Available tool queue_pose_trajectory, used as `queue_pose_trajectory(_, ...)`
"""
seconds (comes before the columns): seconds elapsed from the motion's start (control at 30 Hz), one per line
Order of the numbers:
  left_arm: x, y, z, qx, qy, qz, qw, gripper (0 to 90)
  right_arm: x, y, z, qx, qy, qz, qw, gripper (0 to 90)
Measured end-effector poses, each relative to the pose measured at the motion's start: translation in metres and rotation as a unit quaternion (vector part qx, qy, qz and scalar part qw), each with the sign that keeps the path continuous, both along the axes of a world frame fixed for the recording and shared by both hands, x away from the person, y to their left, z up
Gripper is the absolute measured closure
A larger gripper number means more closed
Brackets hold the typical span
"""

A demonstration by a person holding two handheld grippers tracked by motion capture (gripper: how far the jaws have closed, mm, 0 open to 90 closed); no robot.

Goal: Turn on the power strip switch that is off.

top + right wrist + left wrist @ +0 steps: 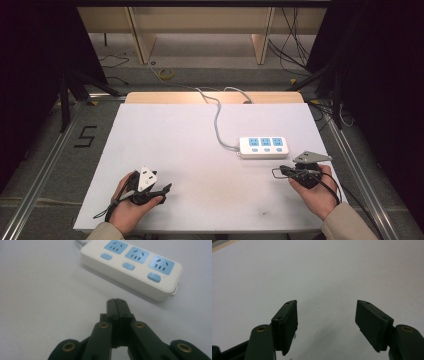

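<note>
A white power strip (264, 147) with three blue sockets and three blue switches lies on the white table (175, 140), right of centre. In the right gripper view the power strip (132, 267) lies just ahead of my right gripper (117, 301), whose jaws are pressed together with nothing between them. From above, the right gripper (277, 171) sits just in front of the strip's near edge, apart from it. My left gripper (166, 188) rests at the near left of the table. Its jaws stand wide apart, and the left gripper (327, 315) has only bare tabletop between its pads.
The strip's grey cable (217, 120) runs from its left end to the table's far edge. Beyond the table are a wooden shelf (200, 25) and loose cables on the floor. Dark stands flank both sides.
</note>
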State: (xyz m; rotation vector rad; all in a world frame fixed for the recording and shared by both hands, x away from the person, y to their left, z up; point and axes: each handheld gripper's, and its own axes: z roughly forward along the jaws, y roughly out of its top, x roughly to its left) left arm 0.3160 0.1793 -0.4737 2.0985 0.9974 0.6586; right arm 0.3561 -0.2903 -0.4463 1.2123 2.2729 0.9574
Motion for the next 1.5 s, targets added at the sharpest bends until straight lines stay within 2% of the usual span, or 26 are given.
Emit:
queue_pose_trajectory(0.07,0.000,0.000,0.000,-0.005,0.000,0.000,1.0000,34.9,0.003,0.000,0.001,0.002,0.003,-0.001,1.0000,90.0)
queue_pose_trajectory(0.4,0.001,0.000,-0.001,-0.005,0.000,0.001,1.0000,35.2,0.018,0.002,0.007,-0.009,0.013,-0.004,0.9999,90.0)
queue_pose_trajectory(0.73,0.001,0.000,-0.001,-0.003,0.001,0.001,1.0000,35.0,0.029,0.000,0.010,-0.005,0.026,-0.013,0.9996,90.0)
queue_pose_trajectory(1.5,0.001,0.002,-0.001,-0.002,0.003,0.000,1.0000,34.9,0.055,0.002,0.023,0.000,0.032,-0.025,0.9992,90.0)
